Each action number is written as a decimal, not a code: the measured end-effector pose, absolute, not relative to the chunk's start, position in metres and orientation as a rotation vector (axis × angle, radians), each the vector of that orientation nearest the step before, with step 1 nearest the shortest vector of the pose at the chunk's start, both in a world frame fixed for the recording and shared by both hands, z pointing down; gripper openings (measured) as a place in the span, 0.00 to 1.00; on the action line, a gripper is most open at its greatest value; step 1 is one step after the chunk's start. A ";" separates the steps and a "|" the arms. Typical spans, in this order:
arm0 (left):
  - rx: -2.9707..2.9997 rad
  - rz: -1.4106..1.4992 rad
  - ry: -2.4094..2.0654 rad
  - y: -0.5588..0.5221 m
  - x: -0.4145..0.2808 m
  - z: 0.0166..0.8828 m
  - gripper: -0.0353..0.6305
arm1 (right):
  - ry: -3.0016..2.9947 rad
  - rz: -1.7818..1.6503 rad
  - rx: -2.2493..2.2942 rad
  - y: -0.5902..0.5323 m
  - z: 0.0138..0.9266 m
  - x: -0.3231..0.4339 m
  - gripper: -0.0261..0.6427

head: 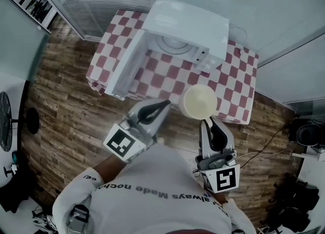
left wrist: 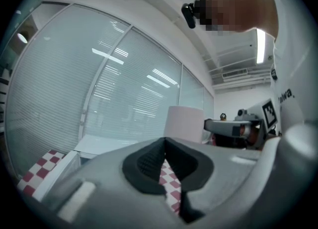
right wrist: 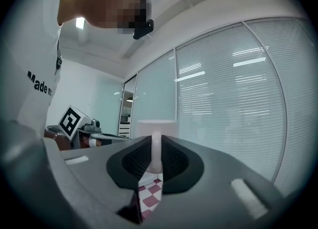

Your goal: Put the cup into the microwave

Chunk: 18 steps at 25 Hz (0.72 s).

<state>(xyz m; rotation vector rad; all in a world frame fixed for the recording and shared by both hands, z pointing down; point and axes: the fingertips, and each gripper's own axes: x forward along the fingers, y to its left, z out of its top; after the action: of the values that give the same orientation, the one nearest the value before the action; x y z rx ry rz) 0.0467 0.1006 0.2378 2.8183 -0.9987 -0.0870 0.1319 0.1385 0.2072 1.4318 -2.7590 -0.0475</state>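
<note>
Holding the cup (head: 199, 101) by its handle, my right gripper (head: 208, 122) has its jaws clamped on that thin loop. The cup sits upright over the near edge of the checked worktop (head: 233, 80), apart from the microwave (head: 190, 22), and its pale inside looks empty. The microwave door (head: 127, 65) hangs wide open, and only the turntable (head: 172, 45) shows in the cavity. My left gripper (head: 162, 105) hovers just beside the cup, jaws together on nothing

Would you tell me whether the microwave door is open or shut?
Open: the door of the microwave stands swung out to the side, and the head view shows the round turntable inside.
</note>
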 end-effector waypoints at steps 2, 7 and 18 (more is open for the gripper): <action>2.818 -0.084 -0.996 0.080 0.044 0.237 0.06 | -2.760 -0.050 1.430 0.117 0.205 0.127 0.10; 2.835 -0.100 -0.975 0.023 0.034 0.230 0.06 | -2.768 -0.064 1.434 0.062 0.193 0.112 0.10; 2.837 -0.096 -0.904 -0.089 0.005 0.224 0.06 | -2.746 -0.081 1.479 -0.048 0.183 0.079 0.10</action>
<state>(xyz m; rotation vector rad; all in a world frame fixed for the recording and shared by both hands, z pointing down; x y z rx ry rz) 0.0050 -0.0889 0.2236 2.8373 -0.9042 -0.0964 0.0794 -0.0485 0.1832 1.4789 -2.7461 -0.0806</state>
